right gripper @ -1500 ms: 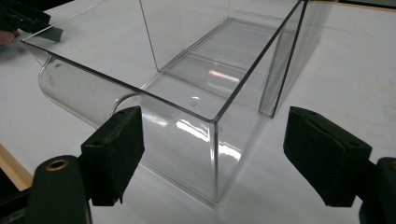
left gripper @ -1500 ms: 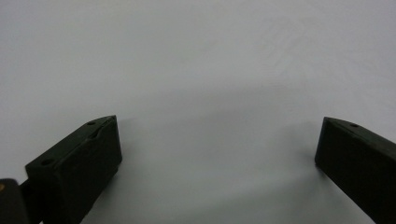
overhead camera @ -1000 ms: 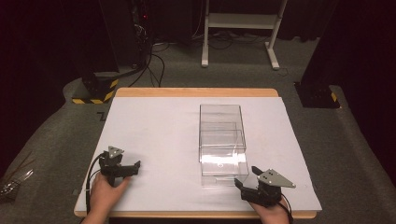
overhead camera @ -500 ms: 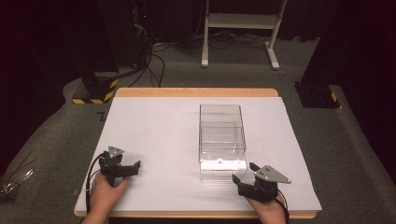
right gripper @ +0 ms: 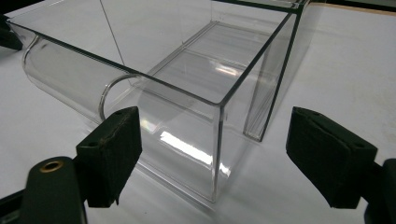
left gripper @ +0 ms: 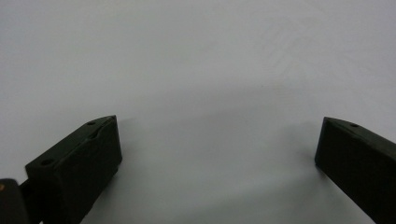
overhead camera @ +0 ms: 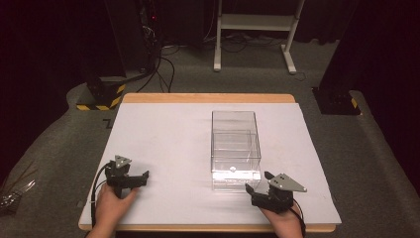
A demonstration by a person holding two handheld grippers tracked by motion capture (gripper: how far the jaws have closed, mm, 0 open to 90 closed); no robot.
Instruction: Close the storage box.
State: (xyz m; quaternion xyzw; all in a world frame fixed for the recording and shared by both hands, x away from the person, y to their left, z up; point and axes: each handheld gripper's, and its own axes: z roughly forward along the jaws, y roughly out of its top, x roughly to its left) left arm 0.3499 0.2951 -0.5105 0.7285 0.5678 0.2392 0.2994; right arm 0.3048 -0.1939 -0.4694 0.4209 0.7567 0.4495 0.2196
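Note:
A clear plastic box [overhead camera: 236,146] stands open-topped on the white table sheet [overhead camera: 168,144], right of centre. My right gripper [overhead camera: 256,185] rests at the near right, just off the box's near right corner, jaws wide apart. In the right gripper view that clear box [right gripper: 187,70] stands close ahead, its near corner edge between the jaws of my right gripper [right gripper: 212,154], untouched. My left gripper [overhead camera: 138,177] lies at the near left in a hand, far from the box. The left gripper [left gripper: 217,144] is open over bare white sheet.
The wooden table edge [overhead camera: 208,97] runs along the far side. Beyond it on the dark floor are a white stand's legs [overhead camera: 252,44], cables [overhead camera: 166,64] and a black-and-yellow striped base [overhead camera: 101,96]. A dark base [overhead camera: 337,101] sits at the far right.
My right gripper has crept a little left and toward the box's near right corner. The left gripper and the box have stayed put.

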